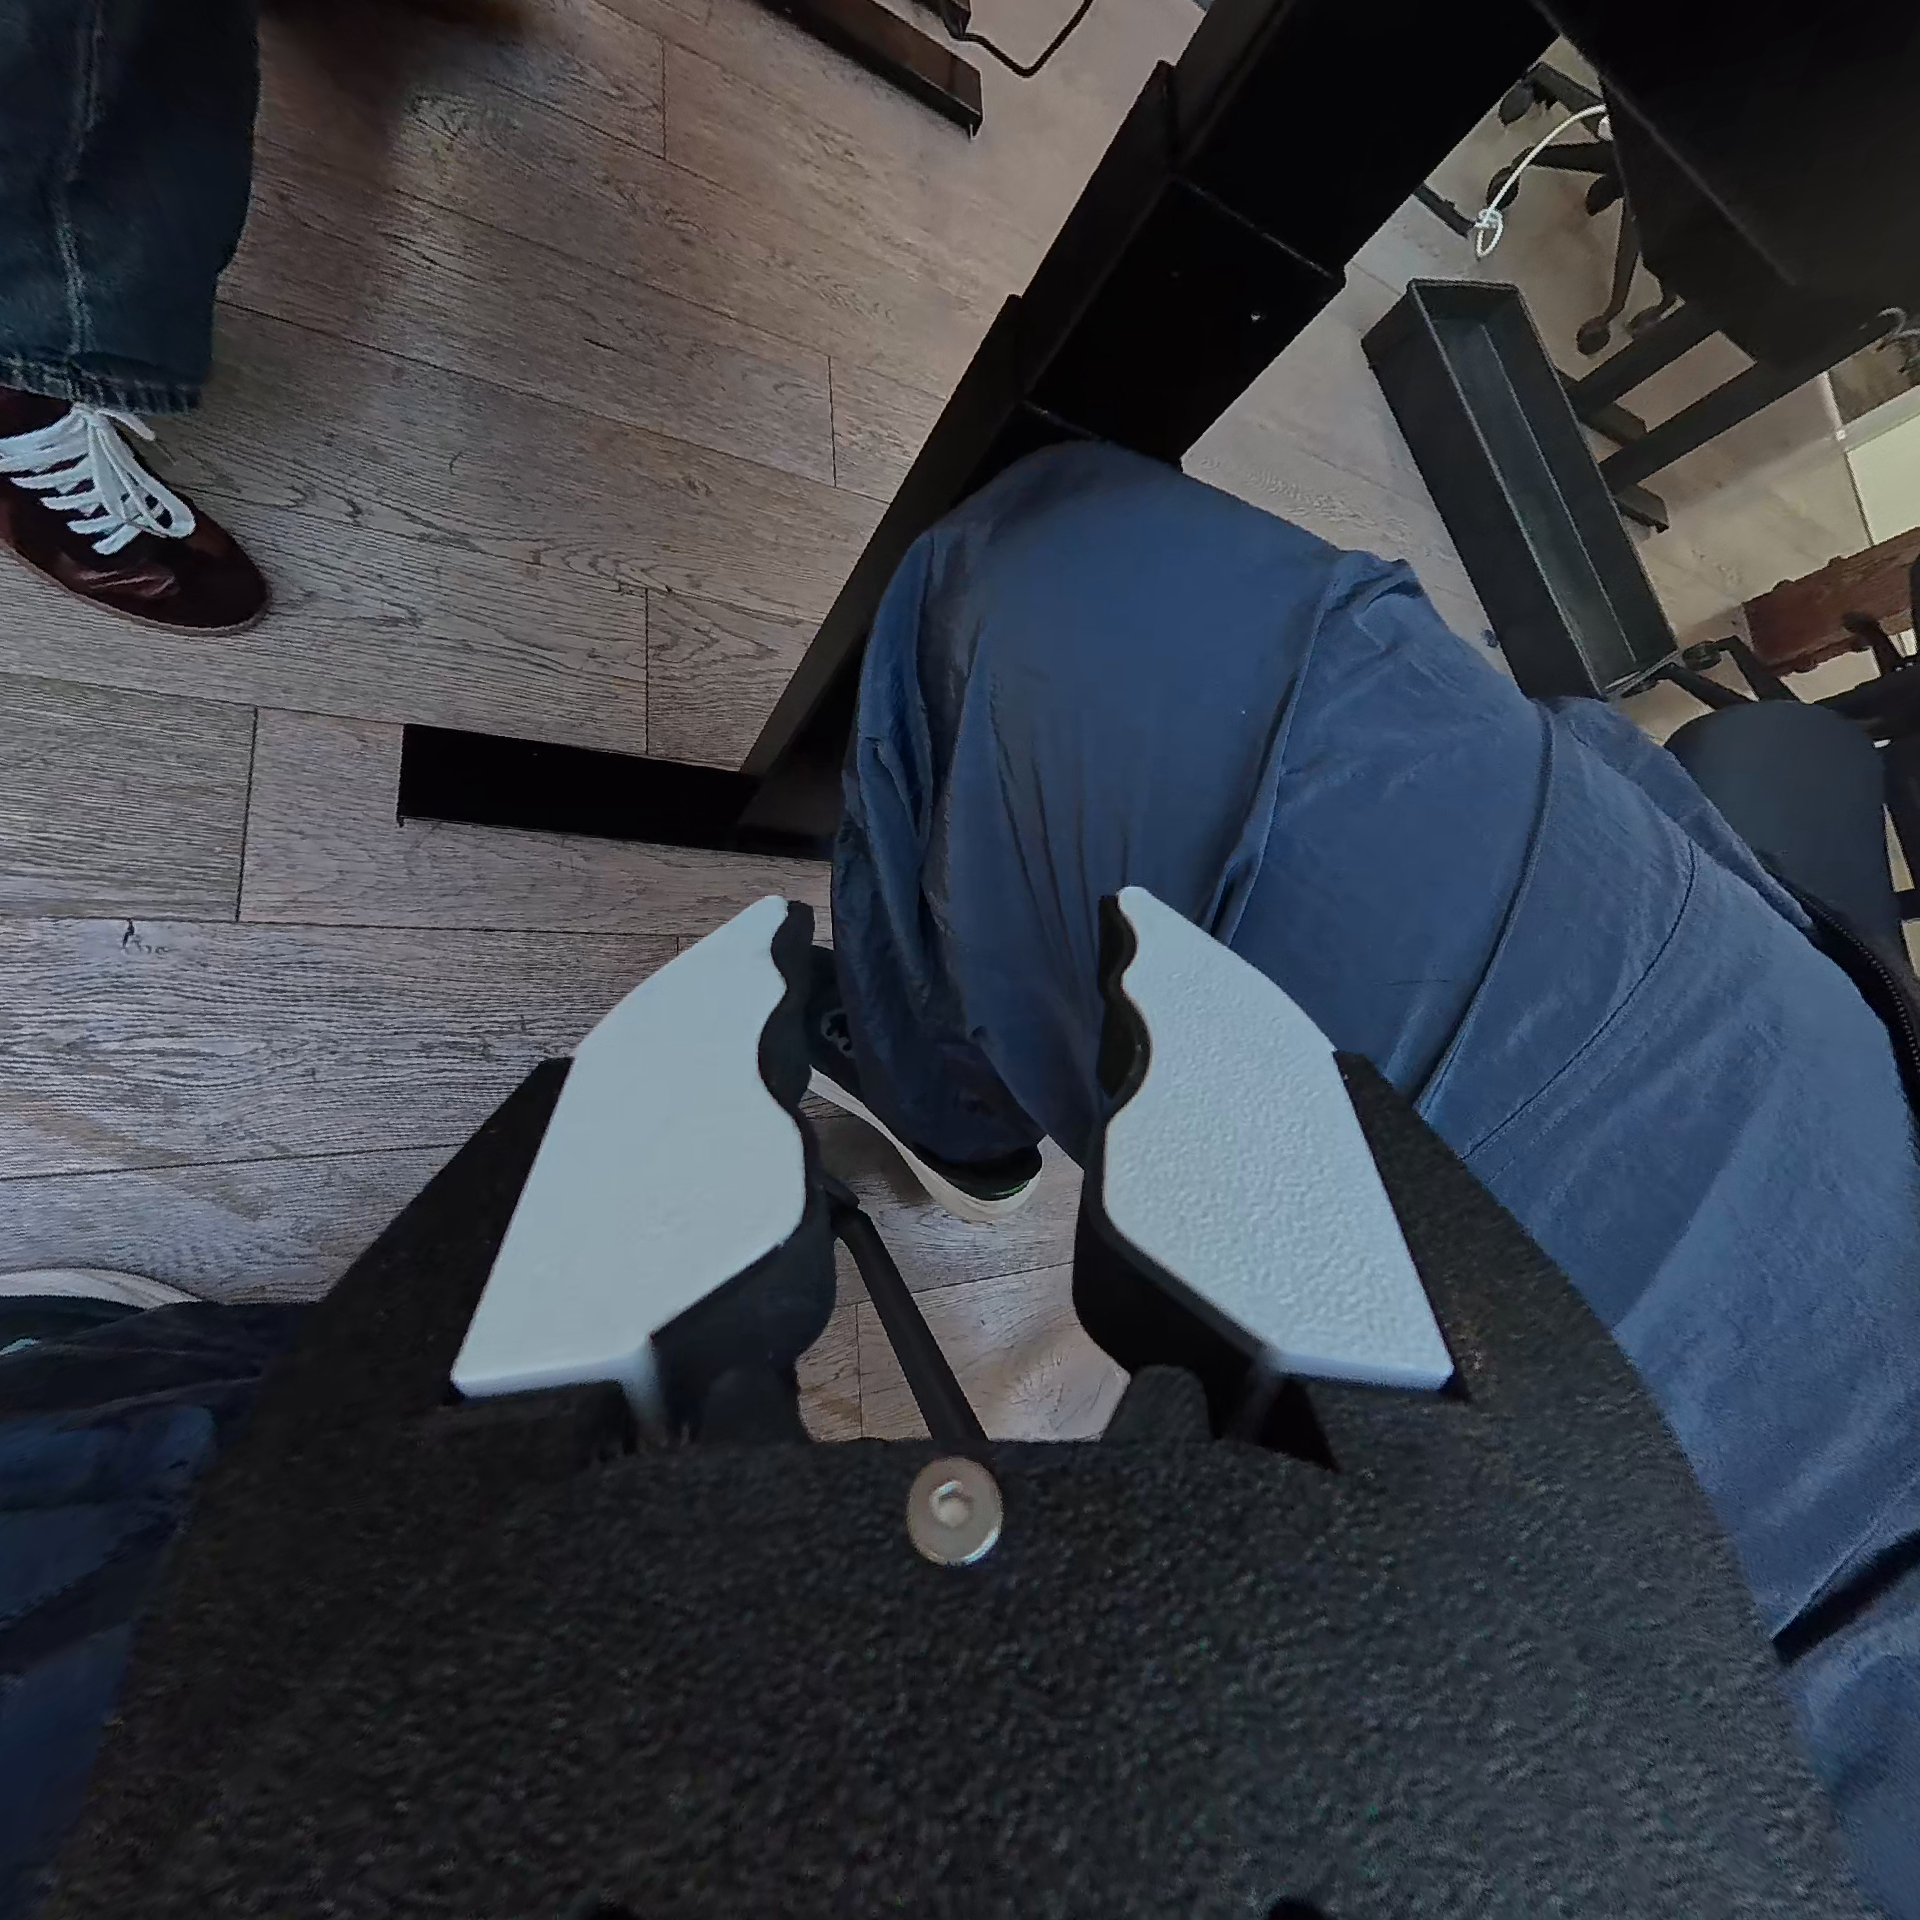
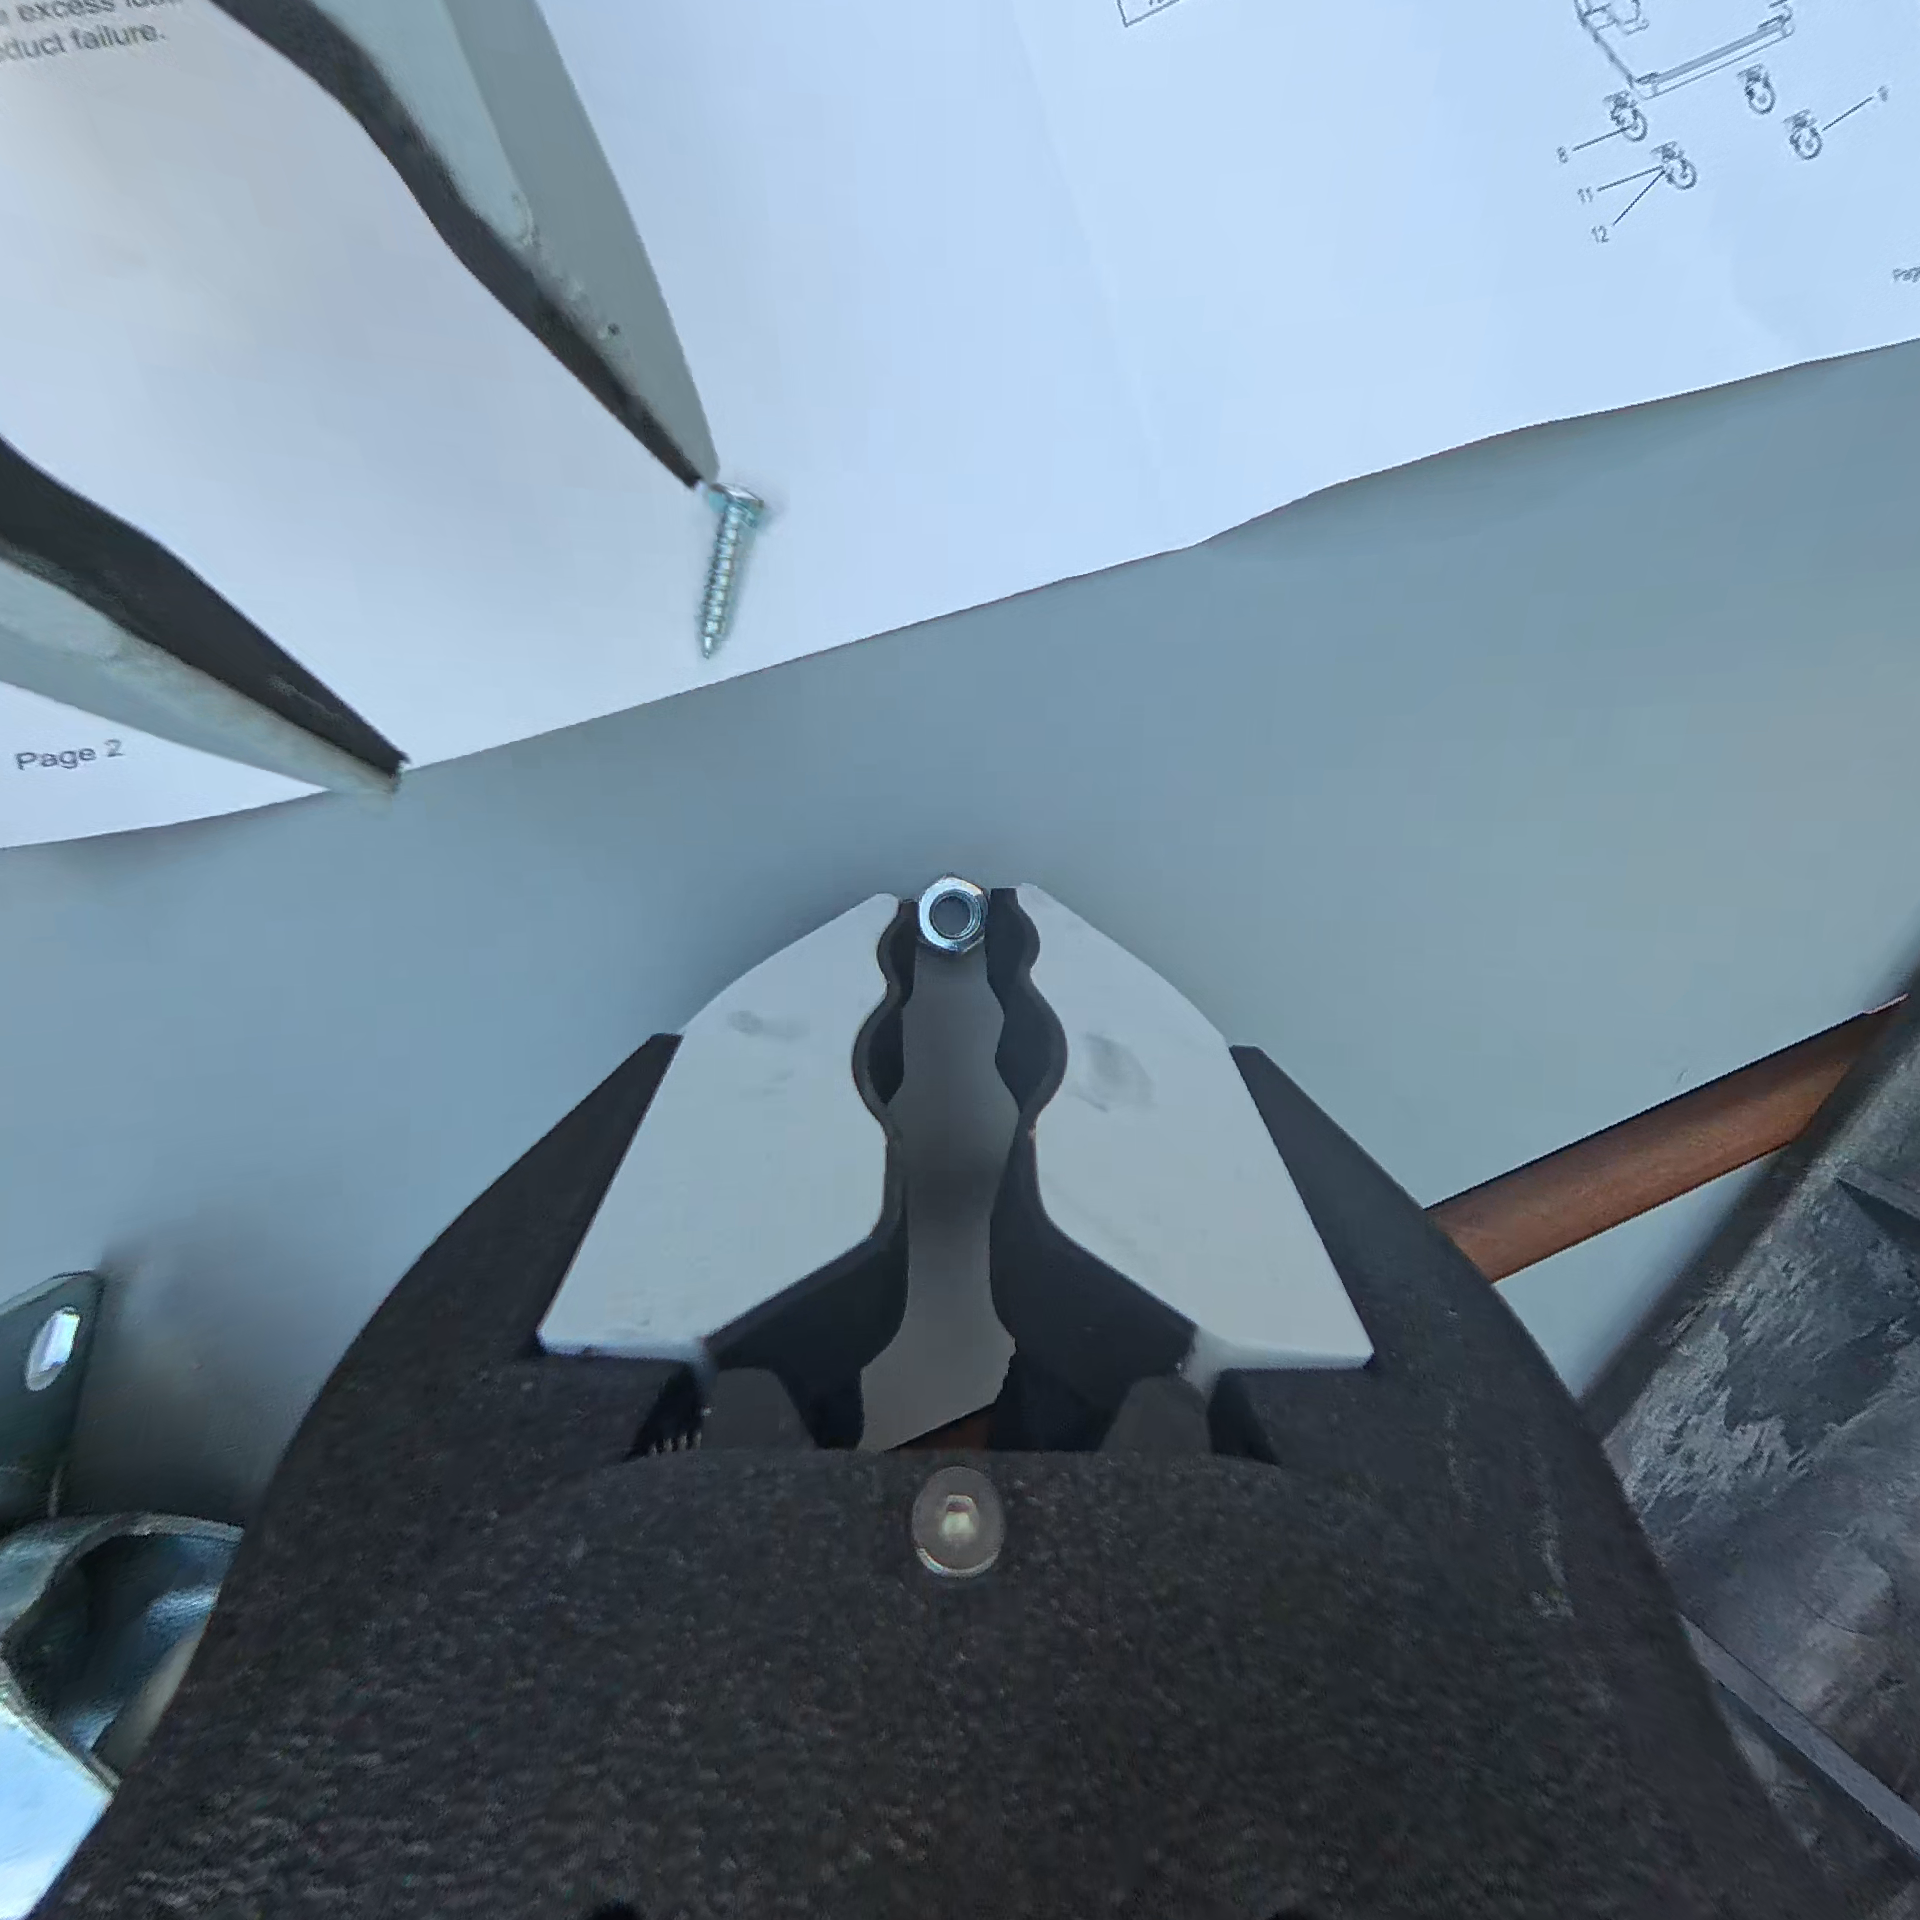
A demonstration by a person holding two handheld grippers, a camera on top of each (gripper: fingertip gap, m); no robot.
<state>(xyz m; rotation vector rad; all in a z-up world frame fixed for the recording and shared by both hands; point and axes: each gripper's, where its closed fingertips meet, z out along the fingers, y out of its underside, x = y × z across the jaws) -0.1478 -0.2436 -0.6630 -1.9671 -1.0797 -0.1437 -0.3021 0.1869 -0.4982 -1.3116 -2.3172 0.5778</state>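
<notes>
The right tongs [image 2: 961, 914] are closed on a small silver hex nut [image 2: 952, 918], which sits pinched at their very tips, its hole facing the camera. They hover over a pale grey table [image 2: 1351, 831]. Ahead of them lies a white printed sheet [image 2: 1039, 312] with line drawings of casters near its far right corner. On that sheet, ahead and to the left of the tips, rests a silver screw [image 2: 730, 566], its head farther from the tongs and its point nearer.

In the right wrist view another pair of tongs [image 2: 551, 634] reaches in from the upper left, spread wide apart; one fingertip touches or nearly touches the screw's head. At the lower left edge, beside the right tongs, sits shiny metal hardware [image 2: 62, 1558], partly cut off. To the right runs a brown wooden edge [image 2: 1662, 1132] and a dark rough-textured object [image 2: 1787, 1455].

The left tongs [image 1: 951, 914] are open and hold nothing, pointing down toward a wood plank floor [image 1: 416, 571]. Just beyond them is a person's leg in blue trousers [image 1: 1195, 727] and a dark shoe with a white sole [image 1: 935, 1143]. Farther ahead to the left stands a maroon sneaker [image 1: 125, 530] under denim jeans [image 1: 114, 187], and a black table frame [image 1: 1143, 343] slants across.
</notes>
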